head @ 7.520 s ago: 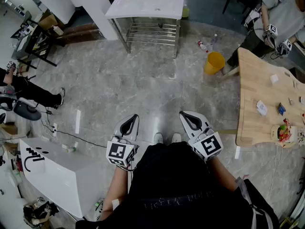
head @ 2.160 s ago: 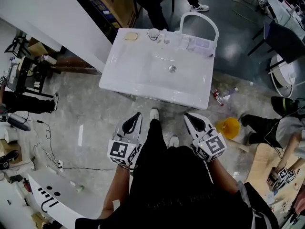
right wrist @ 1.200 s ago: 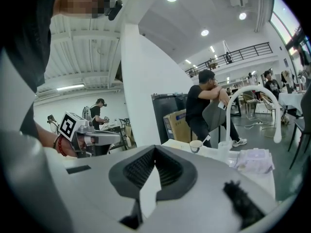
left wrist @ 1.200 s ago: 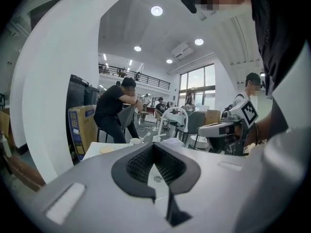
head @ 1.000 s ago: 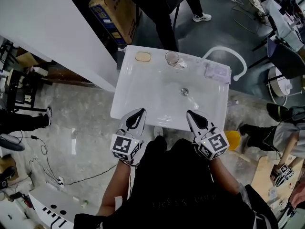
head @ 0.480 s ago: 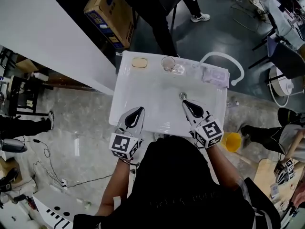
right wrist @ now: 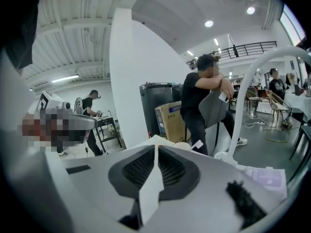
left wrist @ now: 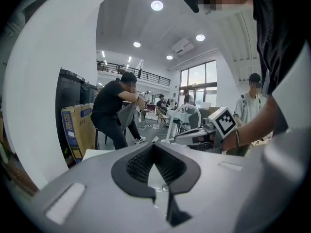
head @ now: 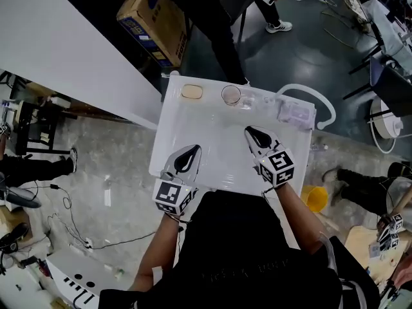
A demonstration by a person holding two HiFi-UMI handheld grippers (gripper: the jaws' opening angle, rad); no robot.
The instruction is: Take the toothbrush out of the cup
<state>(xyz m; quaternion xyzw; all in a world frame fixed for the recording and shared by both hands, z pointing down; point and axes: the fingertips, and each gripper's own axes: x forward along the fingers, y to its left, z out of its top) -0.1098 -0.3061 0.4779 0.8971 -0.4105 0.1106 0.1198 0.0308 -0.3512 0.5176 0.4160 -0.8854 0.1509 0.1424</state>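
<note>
A clear cup (head: pixel 231 95) stands on the back ledge of a white sink (head: pixel 174 140), and a small white tip (right wrist: pixel 198 144) juts up at it in the right gripper view. I cannot make out the toothbrush itself. My right gripper (head: pixel 248 131) hovers over the middle of the basin, shut and empty, a little short of the cup. Shut and empty too, my left gripper (head: pixel 191 148) is over the basin's near left part. In the left gripper view the drain (left wrist: pixel 166 188) shows below its closed tips (left wrist: pixel 154 146).
A tan soap bar (head: pixel 192 92) lies left of the cup. At the sink's right end are a white arched faucet (head: pixel 322 102) and a clear pad (head: pixel 295 112). A person (head: pixel 206 11) stands behind the sink, with a cardboard box (head: pixel 151 21) to their left. A yellow bucket (head: pixel 314 198) sits on the floor.
Both grippers have moved forward from the sink's near edge to over the basin. The right one has gone further, toward the cup, and now covers the drain.
</note>
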